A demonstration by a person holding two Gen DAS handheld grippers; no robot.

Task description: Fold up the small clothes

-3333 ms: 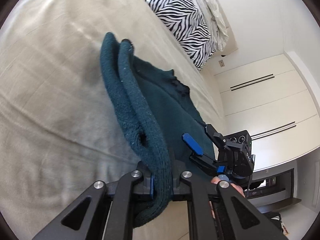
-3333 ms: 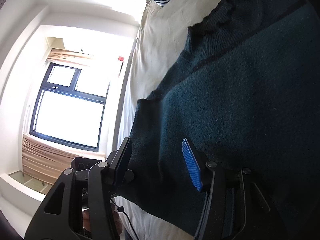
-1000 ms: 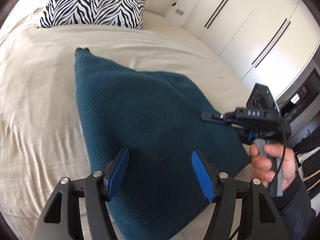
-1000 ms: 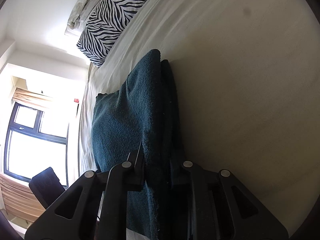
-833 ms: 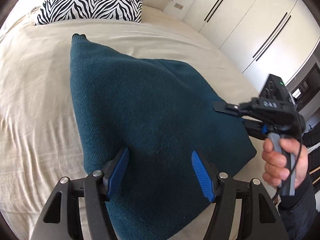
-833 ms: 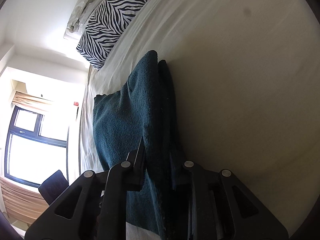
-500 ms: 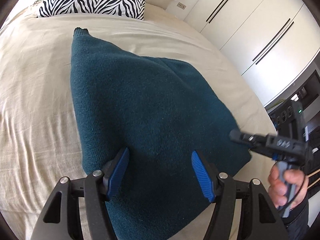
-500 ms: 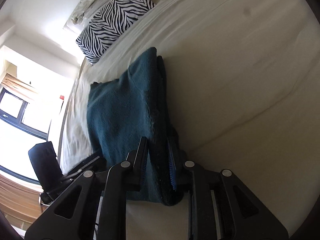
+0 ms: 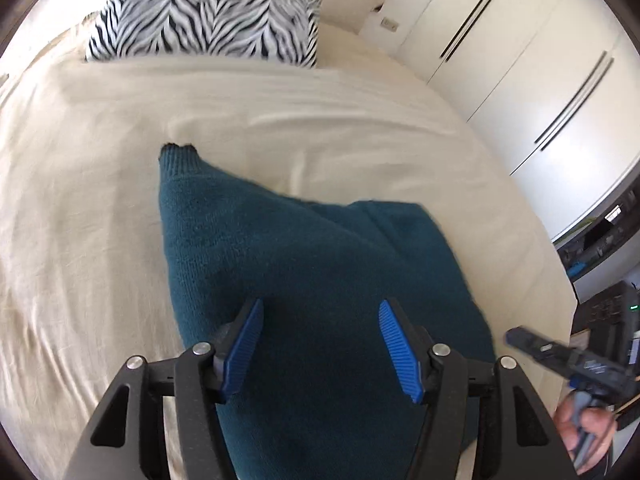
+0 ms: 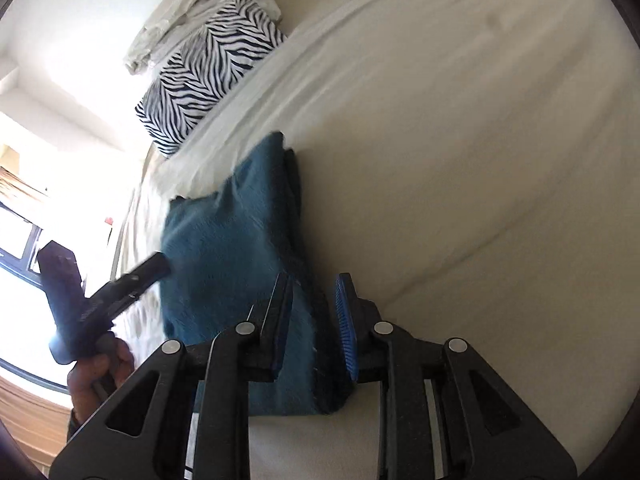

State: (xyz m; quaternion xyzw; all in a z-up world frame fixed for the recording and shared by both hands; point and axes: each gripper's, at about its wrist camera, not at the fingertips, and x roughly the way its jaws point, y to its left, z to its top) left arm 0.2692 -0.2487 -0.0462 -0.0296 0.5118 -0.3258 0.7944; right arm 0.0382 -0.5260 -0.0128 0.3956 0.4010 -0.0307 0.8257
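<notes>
Left gripper (image 9: 320, 344) jaws wide open over folded teal sweater (image 9: 304, 264), right gripper (image 10: 314, 328) jaws parted, straddling its edge

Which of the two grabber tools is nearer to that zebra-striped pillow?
Neither clearly. Both the left gripper and the right gripper hang open at the teal sweater's near end, with the zebra pillow far up the bed.

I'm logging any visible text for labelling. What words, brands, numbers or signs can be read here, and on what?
None can be read.
Right gripper, seen from the left wrist: pale marks on its black body, too blurred to read.
Left gripper, seen from the right wrist: faint marking on its side, too blurred.
Teal knitted sweater: no label showing.
</notes>
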